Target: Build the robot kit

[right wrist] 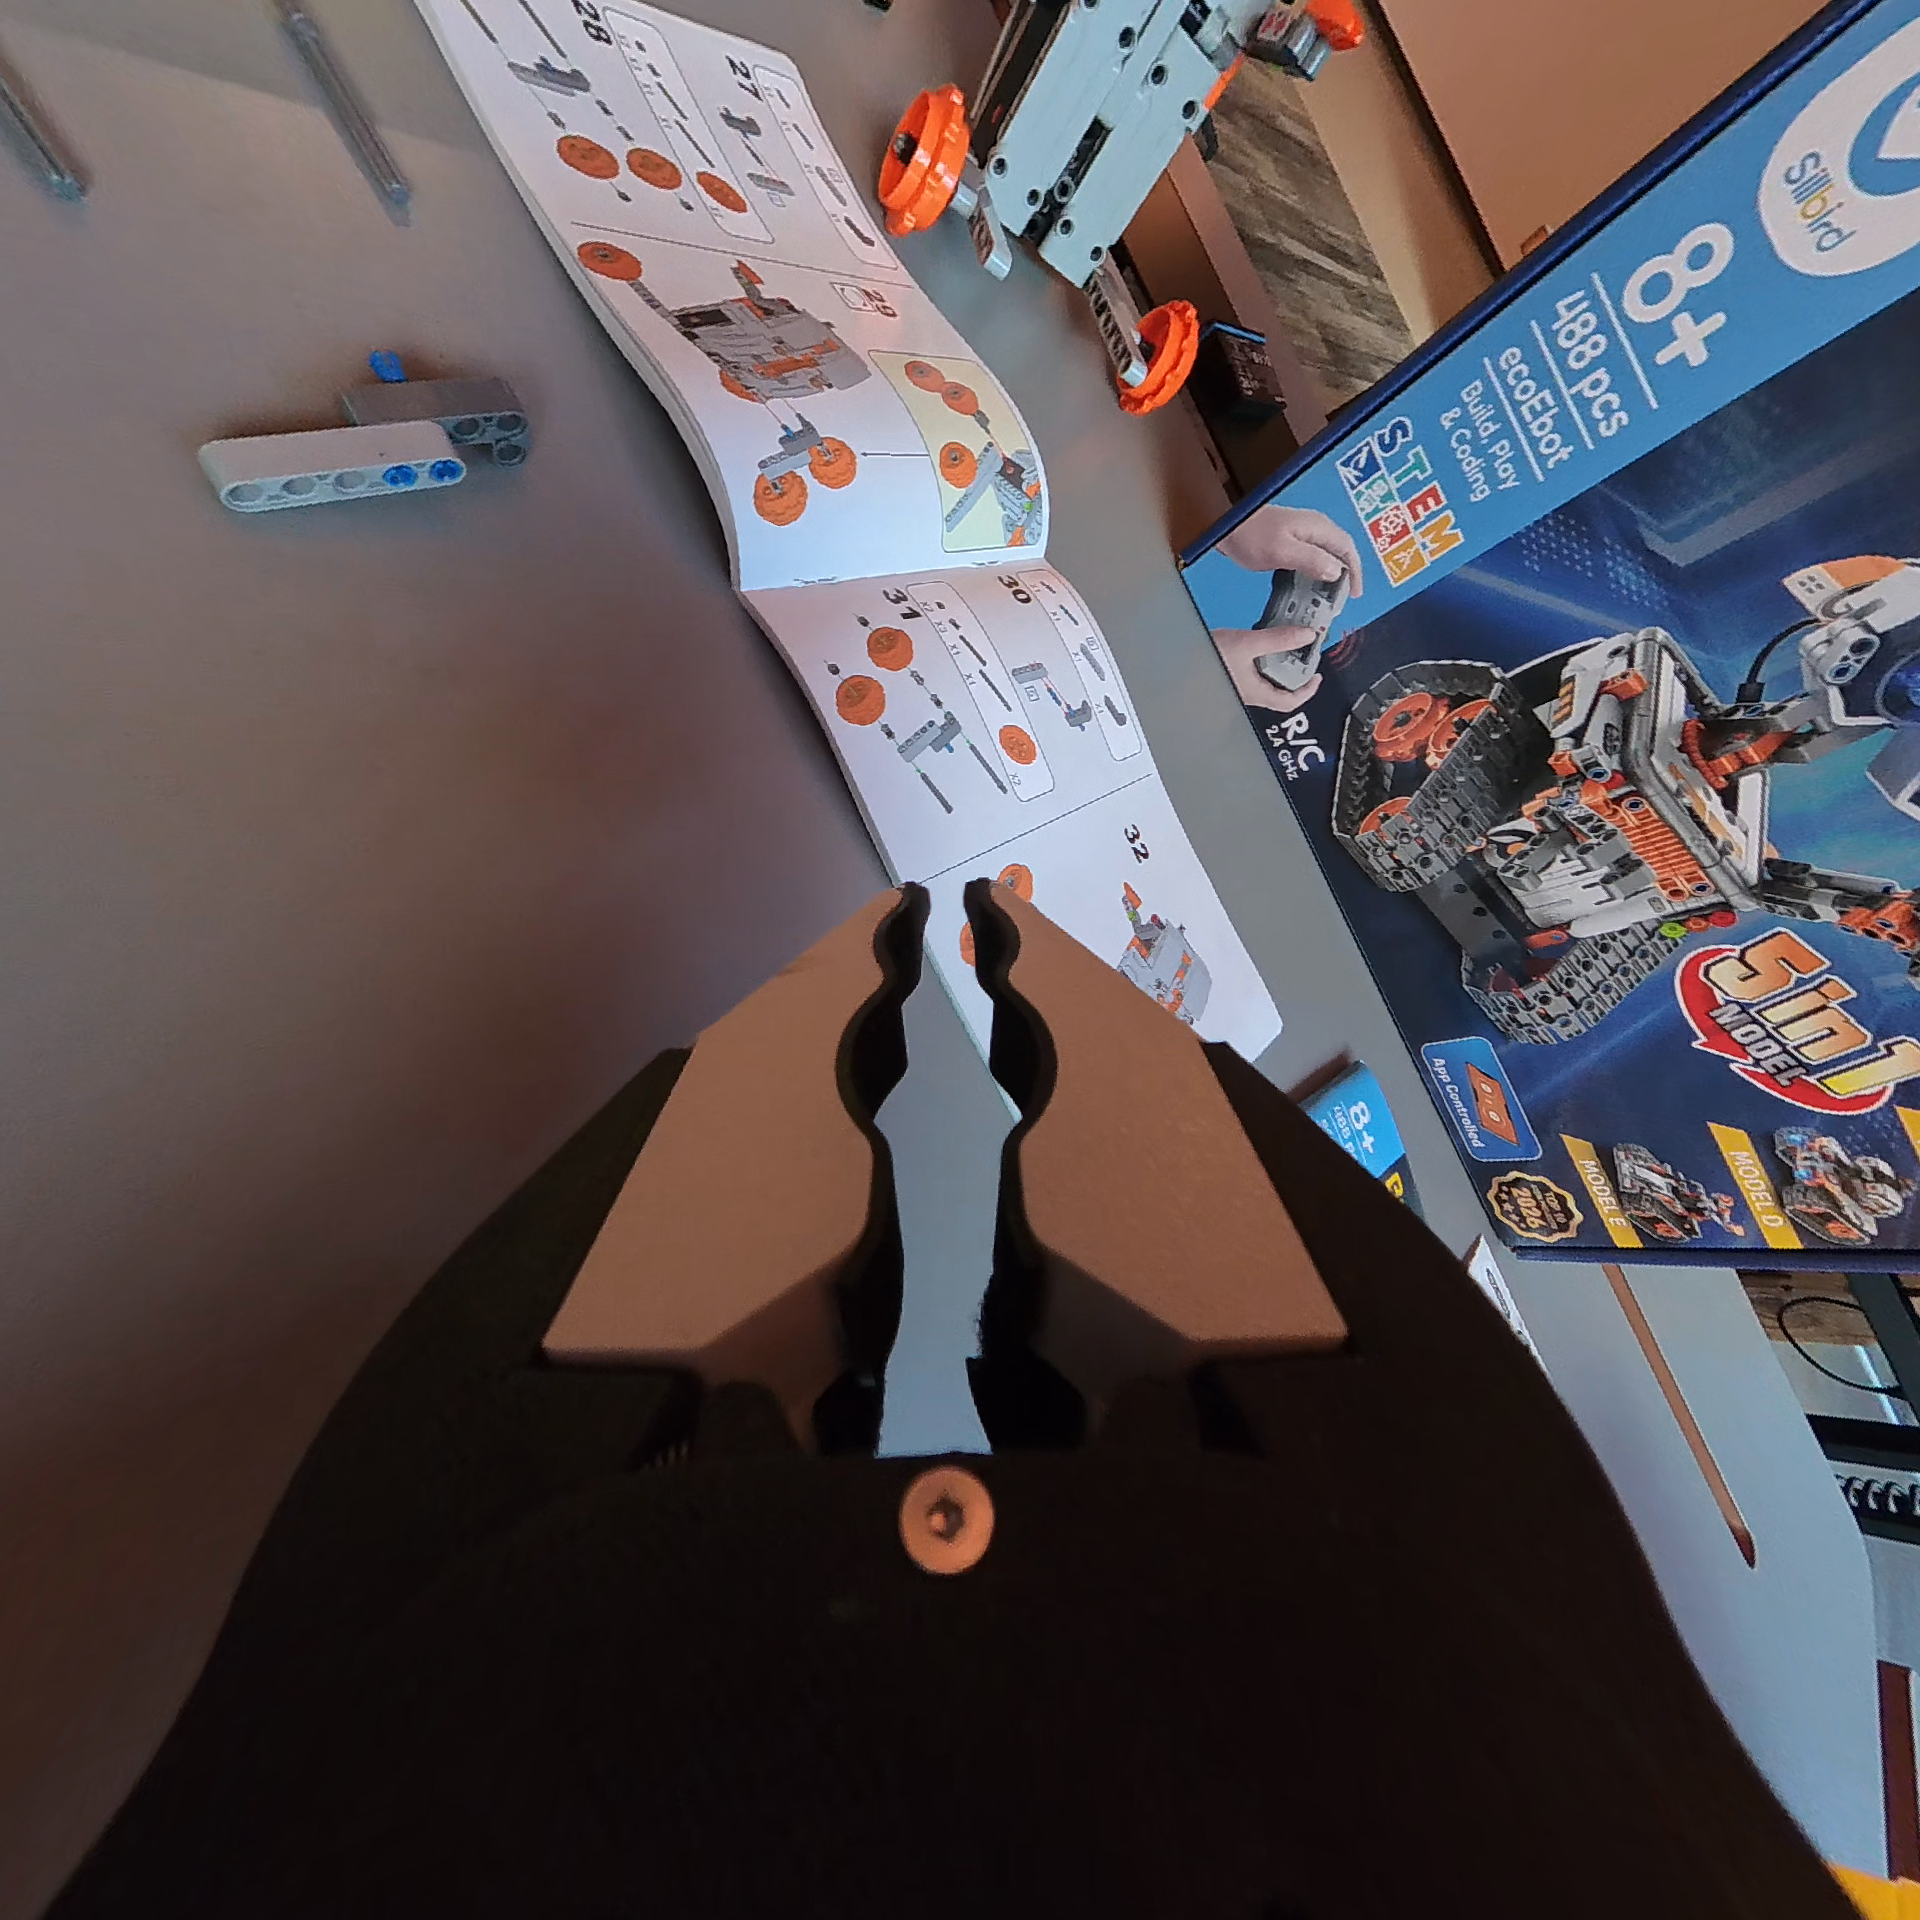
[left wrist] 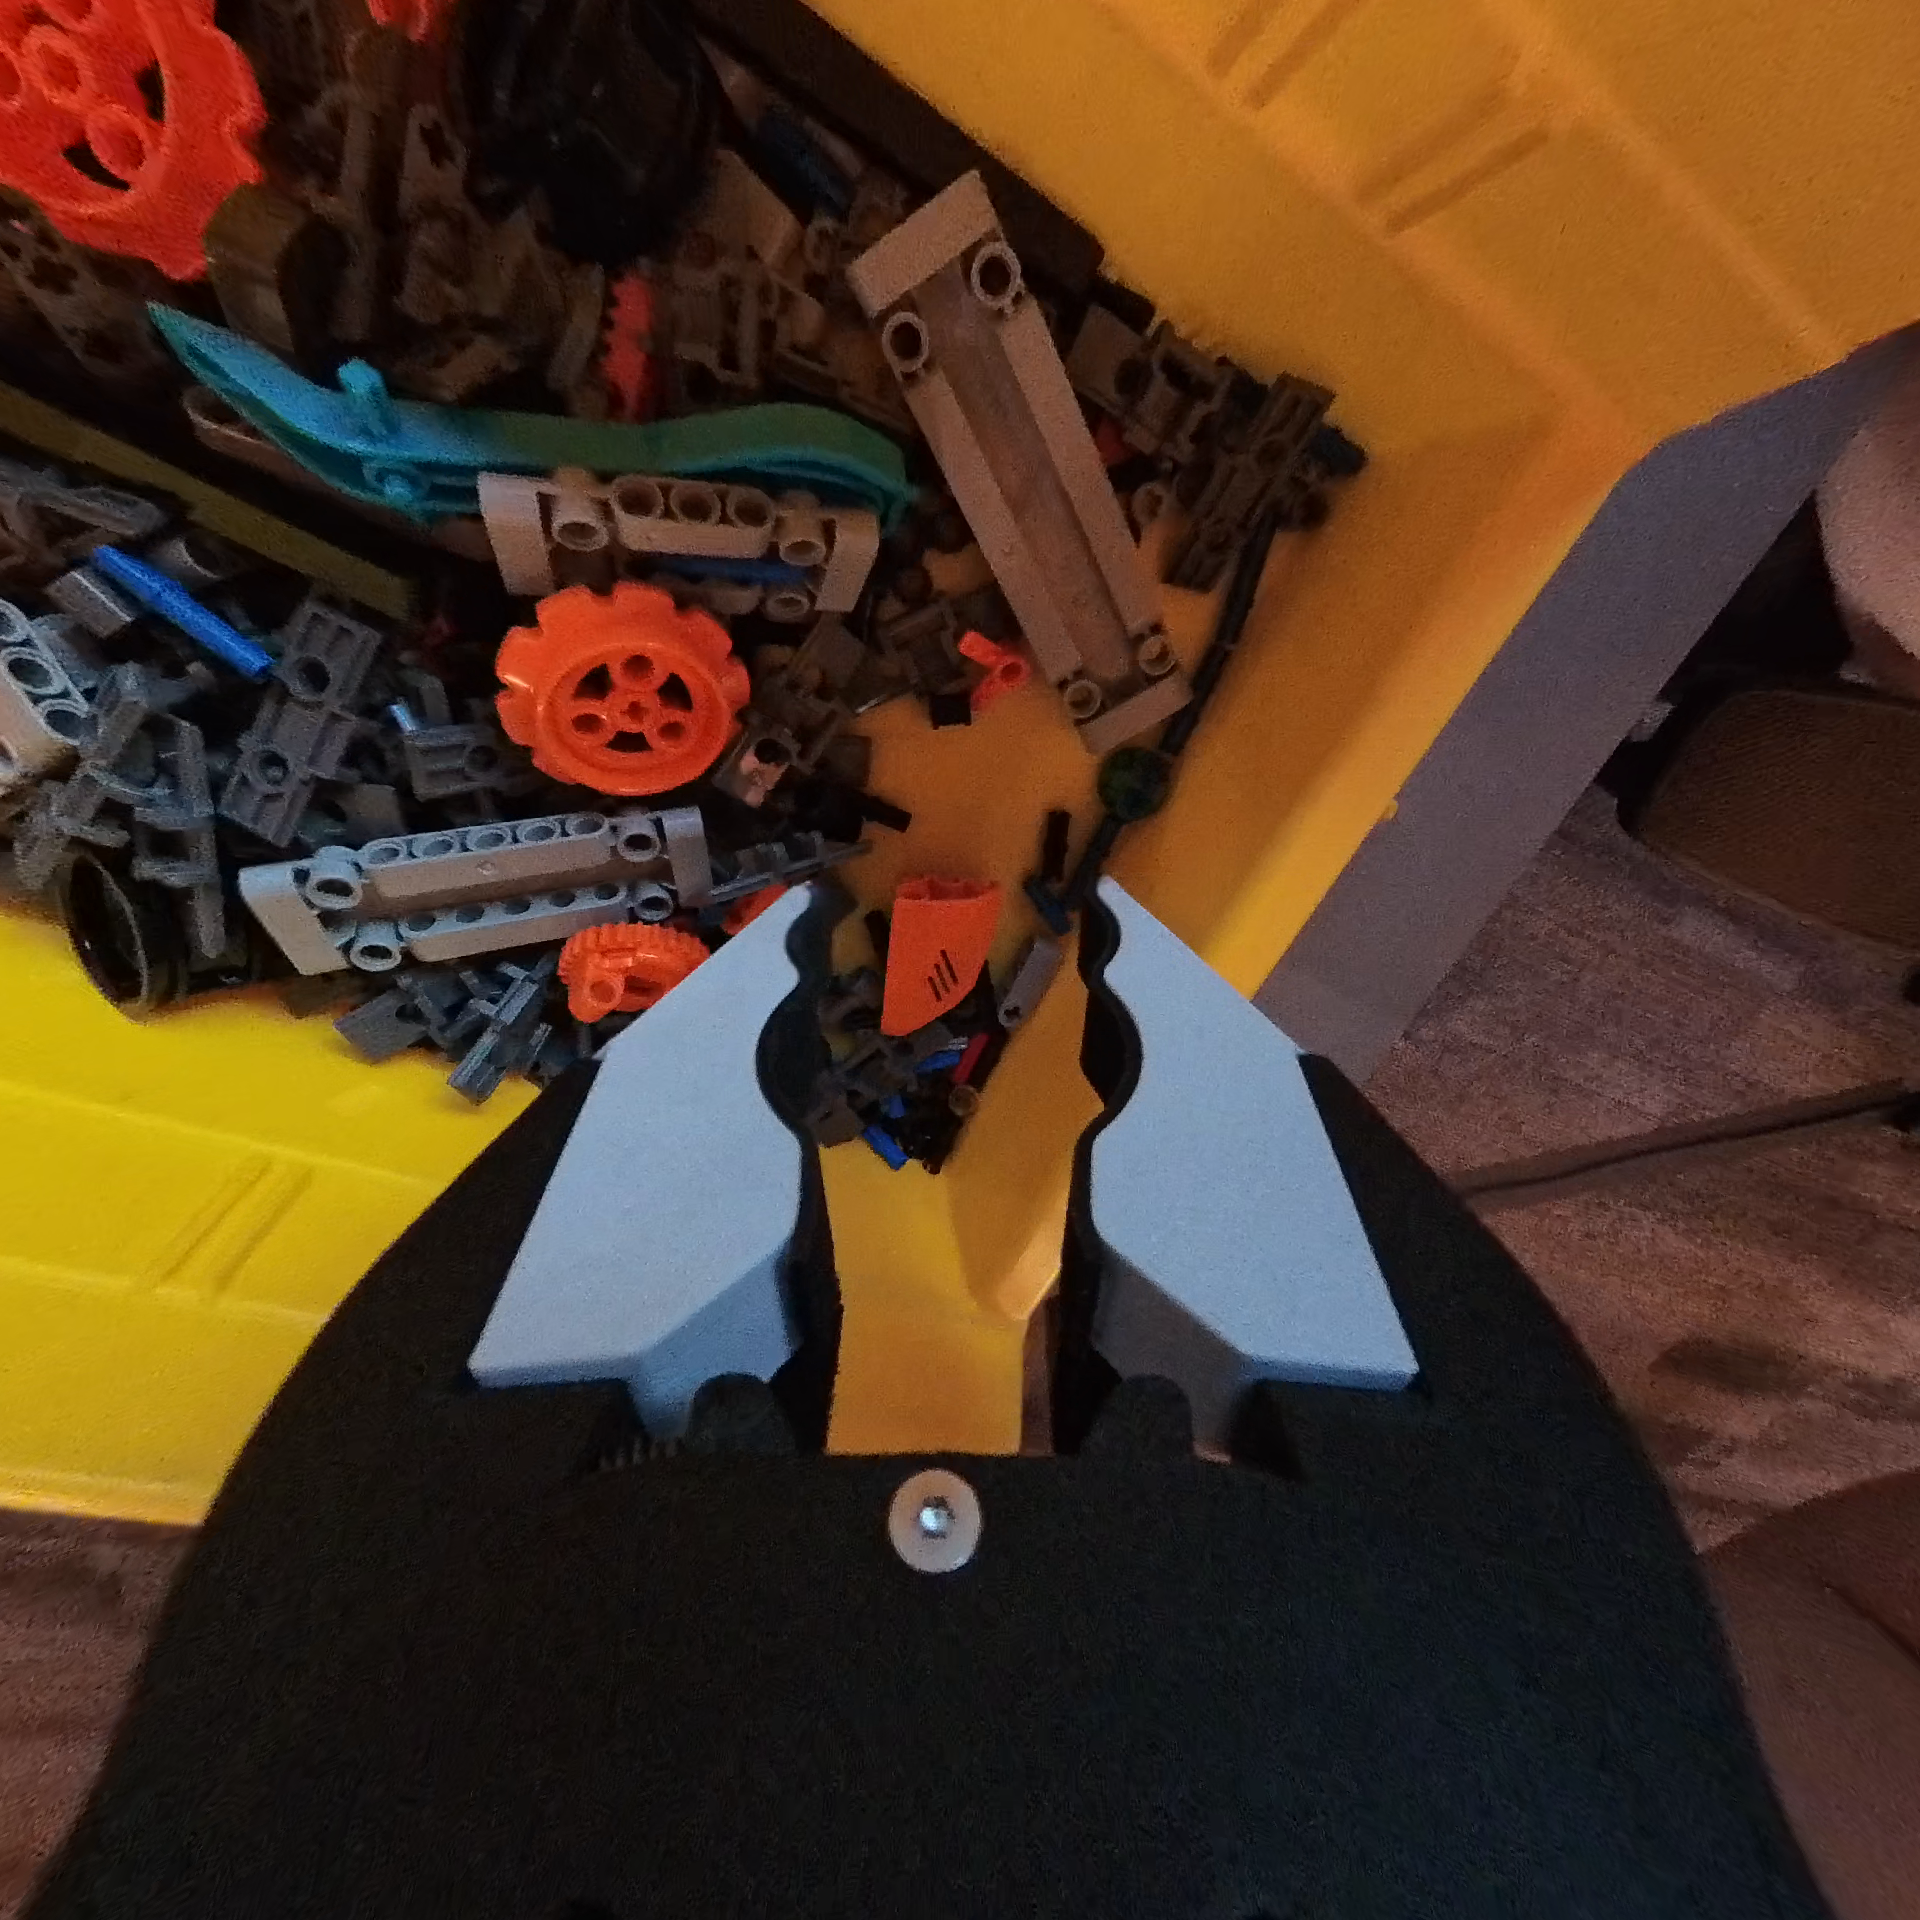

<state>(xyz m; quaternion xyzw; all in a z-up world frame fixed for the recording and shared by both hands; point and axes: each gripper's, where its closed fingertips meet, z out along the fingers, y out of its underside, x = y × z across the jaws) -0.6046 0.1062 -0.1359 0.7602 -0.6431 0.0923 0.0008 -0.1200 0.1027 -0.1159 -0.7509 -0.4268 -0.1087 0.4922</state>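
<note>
While no goal is stated, the table (right wrist: 312, 779) shows a build partly done: a grey model (right wrist: 1091, 135) with two orange wheels stands at the far edge, unfinished judging by the loose parts about it. What's left can't be told beyond that.

Largest first, right wrist view: a blue kit box (right wrist: 1621, 727) lies at the right. An open instruction booklet (right wrist: 883, 582) runs from far to near beside it, well apart from the model. Far left, a small grey beam assembly (right wrist: 364, 447) with blue pins sits alone, with two thin rods beyond it.

Left wrist view: a yellow bin (left wrist: 1195, 208) holds a heap of parts, mostly grey beams. A long grey panel (left wrist: 1023, 468) leans at the right, an orange wheel (left wrist: 621, 688) sits mid-pile, and a small orange wedge piece (left wrist: 935, 951) lies nearest.

Left gripper (left wrist: 951, 909): jaws spread wide, holding nothing, over the near corner of the bin with the wedge piece showing between its tips. No contact seen.

Right gripper (right wrist: 943, 896): jaws nearly together, a narrow gap left, nothing pinched. It hangs over the near end of the booklet; whether it touches, I can't tell.
</note>
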